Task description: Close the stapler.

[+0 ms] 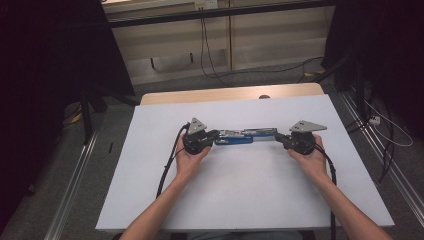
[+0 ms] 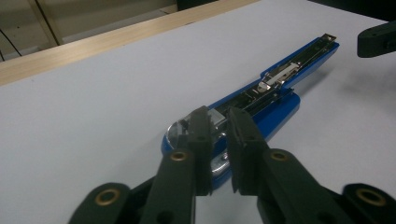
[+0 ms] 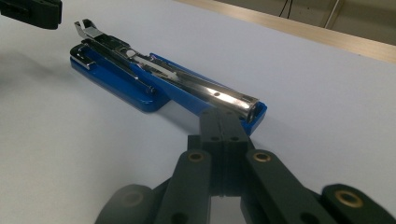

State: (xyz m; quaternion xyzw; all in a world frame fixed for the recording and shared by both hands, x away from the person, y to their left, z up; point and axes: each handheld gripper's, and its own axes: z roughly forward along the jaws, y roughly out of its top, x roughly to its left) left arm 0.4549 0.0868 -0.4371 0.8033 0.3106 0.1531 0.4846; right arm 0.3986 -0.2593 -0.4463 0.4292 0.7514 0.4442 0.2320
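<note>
A blue stapler lies swung open flat on the white tabletop, its chrome magazine facing up. My left gripper is at its left end. In the left gripper view the jaws stand a narrow gap apart, pinching the stapler's chrome hinge end. My right gripper is at the right end. In the right gripper view its jaws are pressed together with nothing between them, their tips touching the stapler's blue tip beside the magazine's mouth. A hand holds each gripper.
The white sheet covers the table, and a wooden edge shows at the back. Cables run over the floor behind. Dark curtains and metal rails flank both sides.
</note>
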